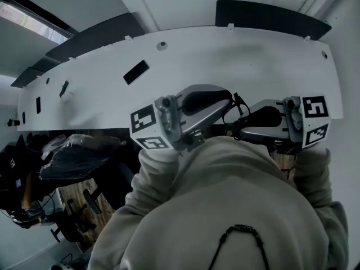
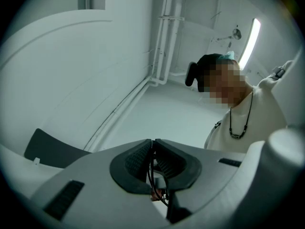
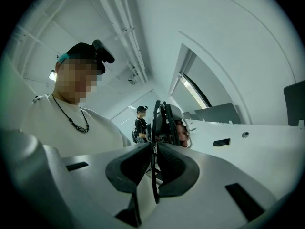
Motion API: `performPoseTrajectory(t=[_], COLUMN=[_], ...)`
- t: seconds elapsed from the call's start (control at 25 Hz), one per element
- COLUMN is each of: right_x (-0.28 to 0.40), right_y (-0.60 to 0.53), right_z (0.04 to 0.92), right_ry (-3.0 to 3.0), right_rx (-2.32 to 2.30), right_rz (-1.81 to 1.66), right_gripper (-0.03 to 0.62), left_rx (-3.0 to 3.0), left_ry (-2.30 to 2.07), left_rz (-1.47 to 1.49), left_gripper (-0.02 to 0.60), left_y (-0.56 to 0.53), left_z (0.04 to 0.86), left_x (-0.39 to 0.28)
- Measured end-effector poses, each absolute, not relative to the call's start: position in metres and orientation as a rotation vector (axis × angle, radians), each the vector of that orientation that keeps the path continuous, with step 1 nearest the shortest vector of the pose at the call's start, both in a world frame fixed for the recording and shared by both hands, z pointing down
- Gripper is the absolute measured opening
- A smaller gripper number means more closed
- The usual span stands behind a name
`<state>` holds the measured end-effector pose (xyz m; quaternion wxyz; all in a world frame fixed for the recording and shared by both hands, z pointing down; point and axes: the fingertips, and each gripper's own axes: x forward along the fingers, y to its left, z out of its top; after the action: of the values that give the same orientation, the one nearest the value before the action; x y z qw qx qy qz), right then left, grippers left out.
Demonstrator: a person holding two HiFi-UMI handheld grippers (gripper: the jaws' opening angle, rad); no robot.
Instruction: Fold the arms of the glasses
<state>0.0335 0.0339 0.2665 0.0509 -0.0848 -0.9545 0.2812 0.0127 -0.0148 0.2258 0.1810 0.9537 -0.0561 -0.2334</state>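
We hold the glasses [image 1: 232, 115] in the air in front of our chest, above the near edge of the curved white table [image 1: 225, 61], with one claw on each side of them. In the head view they show only as thin dark wire in the small gap between the two claw tips, and most of the frame is hidden there.

The left gripper [image 2: 153, 143] is closed. Its two black ribbed pads meet at the tips, and a thin black strand of the glasses runs down between them, pinched in the seam and trailing towards the camera. This claw tilts upward, towards the ceiling and a wall pipe [image 2: 162, 46].

The right gripper [image 3: 155, 146] is also clamped. A narrow black bar of the glasses stands upright between its pads, which press on it from both sides. Just past its tips the rest of the dark frame rises, touching the end of the other claw, so the two claws meet nearly nose to nose with the glasses between them.

Both of our sleeves [image 1: 163, 167] are pale. A small black slab [image 1: 136, 72] lies farther off on the table, well apart from the claws.
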Motion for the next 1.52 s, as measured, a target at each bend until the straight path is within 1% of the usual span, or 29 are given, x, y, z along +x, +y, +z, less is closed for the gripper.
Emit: performPoseTrajectory(t=[0.28,0.36,0.4,0.44,0.48,0.56,0.68,0.72,0.76,0.8,0.84,1.08,1.28,1.52], right_x=[0.035,0.04,0.043,0.047,0.051,0.06,0.072,0.075,0.079,0.082,0.085,0.099,0.097,0.095], right_y=[0.025,0.02,0.016,0.011,0.007,-0.003,-0.023,-0.029,-0.035,-0.04,-0.045,-0.087,-0.106,-0.125], right_z=[0.264,0.266,0.266,0.266,0.266,0.265,0.268,0.271,0.274,0.278,0.285,0.334,0.362,0.411], right_ry=[-2.913,-2.908,-2.907,-2.908,-2.91,-2.912,-2.903,-2.898,-2.889,-2.874,-2.852,-2.666,-2.563,-2.391], right_rx=[-0.245,-0.232,-0.219,-0.207,-0.197,-0.175,-0.127,-0.107,-0.083,-0.053,-0.02,0.093,0.091,0.119], right_rz=[0.823,0.824,0.828,0.835,0.841,0.843,0.847,0.846,0.838,0.823,0.801,0.684,0.623,0.489], right_gripper=[0.06,0.06,0.06,0.06,0.06,0.06,0.06,0.06,0.06,0.06,0.06,0.06,0.06,0.06], left_rx=[2.628,2.596,2.564,2.528,2.497,2.465,2.477,2.484,2.491,2.499,2.51,2.518,2.526,2.482], left_ry=[-0.144,-0.173,-0.191,-0.212,-0.24,-0.309,-0.439,-0.482,-0.524,-0.559,-0.585,-0.699,-0.817,-0.908], left_rz=[-0.738,-0.806,-0.873,-0.946,-1.008,-1.063,-0.996,-0.95,-0.898,-0.841,-0.785,-0.573,-0.434,-0.386], left_gripper=[0.028,0.028,0.05,0.119,0.138,0.138,0.138,0.132,0.088,0.024,0.011,0.005,0.005,0.005], left_y=[-0.025,-0.032,-0.038,-0.044,-0.051,-0.064,-0.083,-0.087,-0.09,-0.091,-0.09,-0.098,-0.097,-0.085], left_z=[0.224,0.22,0.217,0.213,0.211,0.213,0.229,0.236,0.244,0.252,0.259,0.292,0.315,0.332], left_x=[0.013,0.01,0.003,-0.006,-0.015,-0.031,-0.036,-0.033,-0.029,-0.024,-0.018,0.006,0.003,-0.012])
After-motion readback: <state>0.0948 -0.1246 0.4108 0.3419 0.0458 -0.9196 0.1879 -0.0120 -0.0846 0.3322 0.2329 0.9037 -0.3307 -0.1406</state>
